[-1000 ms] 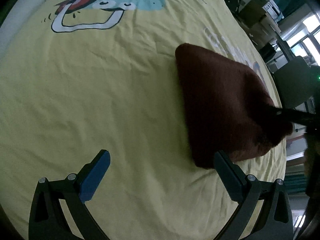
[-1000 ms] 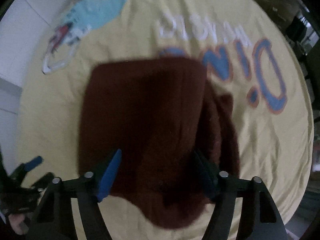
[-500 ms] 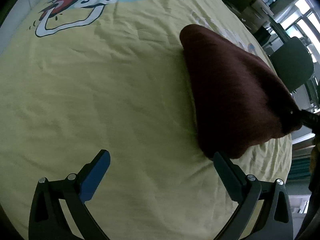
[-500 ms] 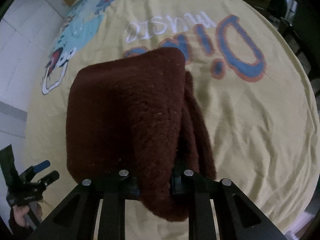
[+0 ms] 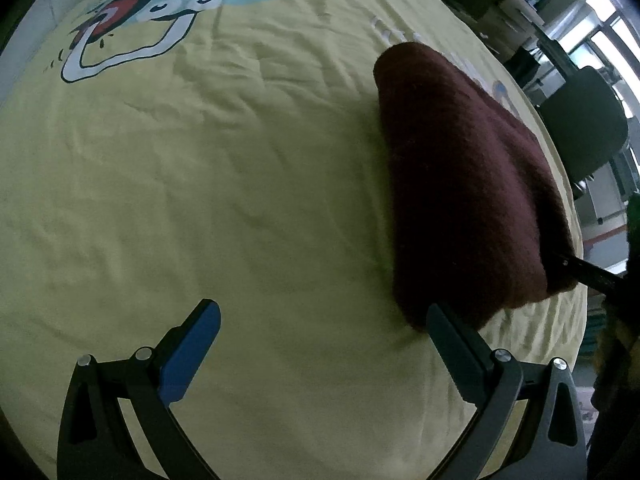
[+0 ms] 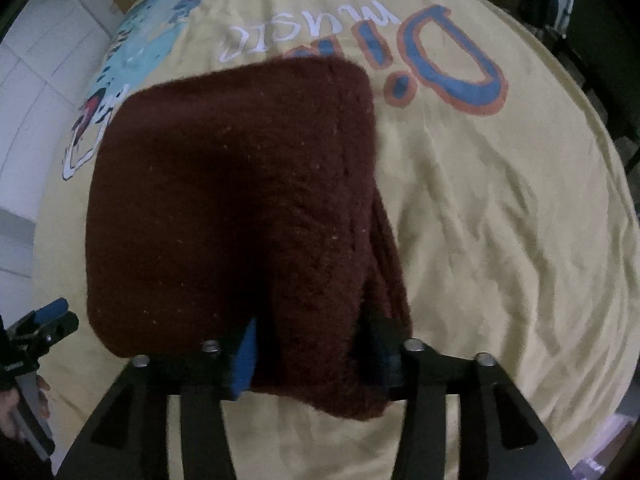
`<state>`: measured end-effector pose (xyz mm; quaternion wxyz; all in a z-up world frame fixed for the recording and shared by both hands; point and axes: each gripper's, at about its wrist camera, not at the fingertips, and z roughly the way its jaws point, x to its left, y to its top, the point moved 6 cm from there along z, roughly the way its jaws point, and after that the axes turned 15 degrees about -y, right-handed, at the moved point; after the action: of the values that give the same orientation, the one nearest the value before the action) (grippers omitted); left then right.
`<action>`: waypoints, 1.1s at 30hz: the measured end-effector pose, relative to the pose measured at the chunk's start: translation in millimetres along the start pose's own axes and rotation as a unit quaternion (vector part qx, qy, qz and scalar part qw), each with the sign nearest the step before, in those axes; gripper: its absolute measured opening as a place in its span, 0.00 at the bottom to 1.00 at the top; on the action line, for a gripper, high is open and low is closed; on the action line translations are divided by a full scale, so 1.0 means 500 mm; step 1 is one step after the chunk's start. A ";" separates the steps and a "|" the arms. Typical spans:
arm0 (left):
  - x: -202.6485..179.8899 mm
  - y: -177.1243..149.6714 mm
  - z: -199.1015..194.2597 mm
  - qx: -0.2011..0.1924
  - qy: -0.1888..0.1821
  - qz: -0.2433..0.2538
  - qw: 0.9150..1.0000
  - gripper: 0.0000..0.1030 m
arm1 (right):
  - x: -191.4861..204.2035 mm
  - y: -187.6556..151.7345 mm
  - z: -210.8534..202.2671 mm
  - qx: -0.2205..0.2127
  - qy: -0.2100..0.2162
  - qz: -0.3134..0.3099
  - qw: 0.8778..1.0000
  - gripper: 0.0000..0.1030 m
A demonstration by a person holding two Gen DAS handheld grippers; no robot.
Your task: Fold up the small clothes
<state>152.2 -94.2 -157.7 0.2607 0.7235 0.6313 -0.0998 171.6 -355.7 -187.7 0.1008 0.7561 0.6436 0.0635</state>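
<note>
Yellow sheet (image 5: 240,208) with cartoon print and lettering covers work surface, creased. White tiled wall (image 6: 36,92) beyond one edge. Dark office chair (image 5: 580,132) beside opposite edge. Bright windows (image 5: 600,40) behind chair; cardboard boxes (image 5: 492,0) and clutter nearby. Room dim.

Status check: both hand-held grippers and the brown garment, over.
Left hand-held gripper open, empty. Right hand-held gripper jaws just reopened, brown knit garment between them, folded on yellow sheet. Nothing in the way.

A dark maroon fuzzy garment (image 6: 240,208), folded into a thick rounded rectangle, lies on the yellow sheet (image 5: 200,200).
</note>
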 end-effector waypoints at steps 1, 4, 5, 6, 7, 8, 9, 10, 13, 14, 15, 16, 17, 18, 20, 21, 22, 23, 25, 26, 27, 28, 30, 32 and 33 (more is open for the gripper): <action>-0.002 0.003 0.001 -0.001 0.001 0.000 1.000 0.99 | -0.005 0.005 -0.006 -0.005 -0.019 -0.003 1.000 0.73; -0.010 0.019 -0.002 0.000 0.003 0.004 1.000 0.99 | -0.017 0.021 -0.034 -0.027 -0.028 0.001 0.999 0.77; -0.017 0.030 -0.001 0.001 0.003 0.008 1.000 0.99 | -0.019 0.026 -0.041 -0.030 -0.026 0.003 0.999 0.77; -0.023 0.038 0.001 0.001 0.002 0.014 1.000 0.99 | -0.019 0.034 -0.049 -0.035 -0.026 0.004 0.999 0.78; -0.026 0.045 0.002 0.001 0.003 0.019 1.000 0.99 | -0.022 0.040 -0.055 -0.038 -0.029 0.001 0.999 0.80; -0.033 0.059 0.004 0.001 0.006 0.025 1.000 0.99 | -0.019 0.047 -0.060 -0.043 -0.033 -0.003 0.999 0.81; -0.038 0.071 0.007 0.000 0.007 0.026 1.000 0.99 | -0.013 0.057 -0.065 -0.048 -0.034 -0.009 0.998 0.81; -0.043 0.083 0.009 -0.002 0.002 0.025 1.000 0.99 | -0.009 0.064 -0.066 -0.051 -0.035 -0.013 0.998 0.83; -0.071 0.124 0.027 -0.003 -0.019 0.021 1.000 0.99 | 0.021 0.087 -0.054 -0.051 -0.032 -0.033 0.998 0.90; -0.080 0.132 0.034 -0.001 -0.023 0.024 0.999 0.99 | 0.029 0.094 -0.046 -0.048 -0.027 -0.036 0.998 0.95; -0.089 0.141 0.043 0.001 -0.027 0.027 0.999 0.99 | 0.035 0.100 -0.036 -0.044 -0.023 -0.037 0.998 0.98; -0.101 0.148 0.055 0.004 -0.033 0.029 0.999 0.99 | 0.037 0.104 -0.023 -0.039 -0.025 -0.038 0.998 0.99; -0.112 0.155 0.072 0.010 -0.040 0.029 0.999 0.99 | 0.035 0.106 -0.012 -0.035 -0.031 -0.038 0.998 0.99; -0.119 0.159 0.091 0.018 -0.043 0.027 0.999 0.99 | 0.032 0.107 0.001 -0.030 -0.038 -0.037 0.998 0.99; -0.124 0.162 0.123 0.032 -0.046 0.017 0.998 0.99 | 0.023 0.103 0.028 -0.017 -0.035 -0.031 0.999 0.99; -0.127 0.162 0.143 0.041 -0.047 0.013 0.998 0.99 | 0.019 0.100 0.038 -0.013 -0.030 -0.027 0.999 0.99; -0.129 0.162 0.154 0.046 -0.047 0.012 0.998 0.99 | 0.014 0.096 0.047 -0.012 -0.024 -0.024 0.999 0.99; -0.130 0.158 0.171 0.052 -0.042 0.014 0.998 0.99 | 0.010 0.093 0.056 -0.012 -0.018 -0.021 1.000 0.99; -0.126 0.155 0.195 0.057 -0.030 0.013 0.998 0.99 | 0.004 0.089 0.069 -0.011 -0.007 -0.018 1.000 0.99; -0.119 0.152 0.205 0.060 -0.029 0.008 0.998 0.99 | 0.003 0.087 0.077 -0.012 0.000 -0.016 1.000 0.99; -0.118 0.150 0.211 0.061 -0.029 0.002 0.998 0.99 | 0.002 0.087 0.083 -0.011 0.004 -0.016 1.000 0.99; -0.111 0.147 0.218 0.060 -0.028 -0.007 0.998 0.99 | 0.002 0.085 0.088 -0.011 0.011 -0.014 1.000 0.99; -0.103 0.145 0.225 0.059 -0.027 -0.014 0.998 0.99 | 0.003 0.083 0.098 -0.008 0.032 -0.007 0.999 0.99; -0.099 0.145 0.233 0.063 -0.030 -0.014 0.997 1.00 | 0.007 0.080 0.113 -0.002 0.048 -0.004 0.999 0.99; -0.100 0.144 0.237 0.064 -0.029 -0.008 0.997 1.00 | 0.009 0.079 0.117 0.000 0.051 -0.004 0.999 0.99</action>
<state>234.3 -201.6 -215.8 0.2310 0.7304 0.6217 -0.1632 223.5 -361.2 -235.4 0.0679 0.7491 0.6511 0.1012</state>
